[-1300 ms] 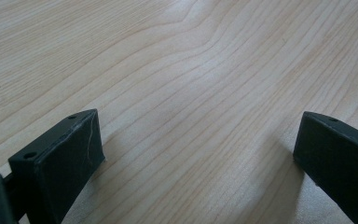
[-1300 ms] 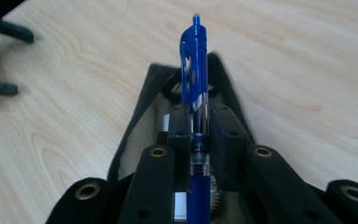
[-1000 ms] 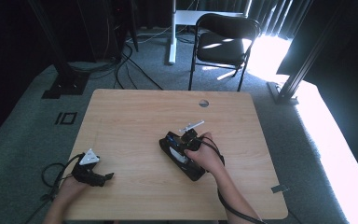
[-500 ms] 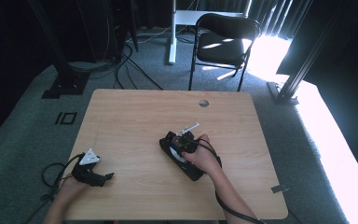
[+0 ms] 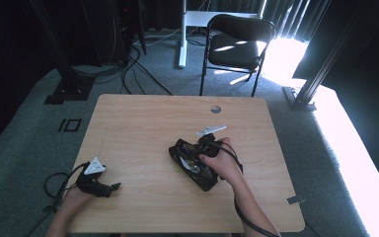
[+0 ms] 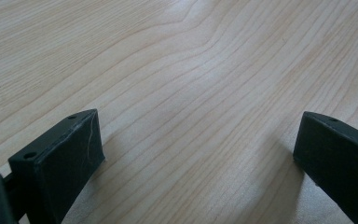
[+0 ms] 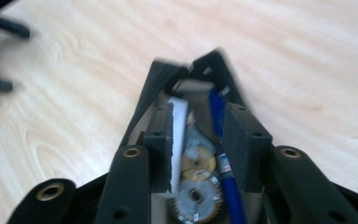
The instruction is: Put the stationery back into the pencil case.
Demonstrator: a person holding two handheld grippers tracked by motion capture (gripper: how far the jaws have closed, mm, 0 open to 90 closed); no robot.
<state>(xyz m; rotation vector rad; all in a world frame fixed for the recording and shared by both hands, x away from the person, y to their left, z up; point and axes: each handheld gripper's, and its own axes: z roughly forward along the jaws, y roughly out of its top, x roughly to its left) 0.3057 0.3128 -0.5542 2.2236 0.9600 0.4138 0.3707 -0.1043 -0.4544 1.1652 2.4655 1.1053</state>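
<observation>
The table (image 5: 143, 123) is sitting in the middle of the high view, its pale wood top bare over most of its far and left parts. Beyond its far edge a black chair (image 5: 234, 47) is standing on the grey floor, partly in bright sunlight.

A black case (image 5: 193, 164) is lying open on the table, right of centre and toward the near side, angled from far left to near right. Inside it the right gripper view is showing round toothed discs (image 7: 196, 179), a blue pen-like stick (image 7: 223, 154) and a white strip (image 7: 177, 135); that view is blurred, so finer detail cannot be told.

The right hand-held gripper (image 7: 196, 140) is reaching into the case, its jaws standing at a narrow gap with the white strip against one pad and the blue stick just beside the other; whether they are clamping anything cannot be told. In the high view the right hand (image 5: 221, 165) is lying over the right side of the case, slightly nearer and lower over it than half a second ago.

The left hand-held gripper (image 5: 109, 188) is resting at the near left corner of the table, well apart from the case, in the same place as a second ago. Its jaws are standing wide, with only bare wood grain between them in the left gripper view.
</observation>
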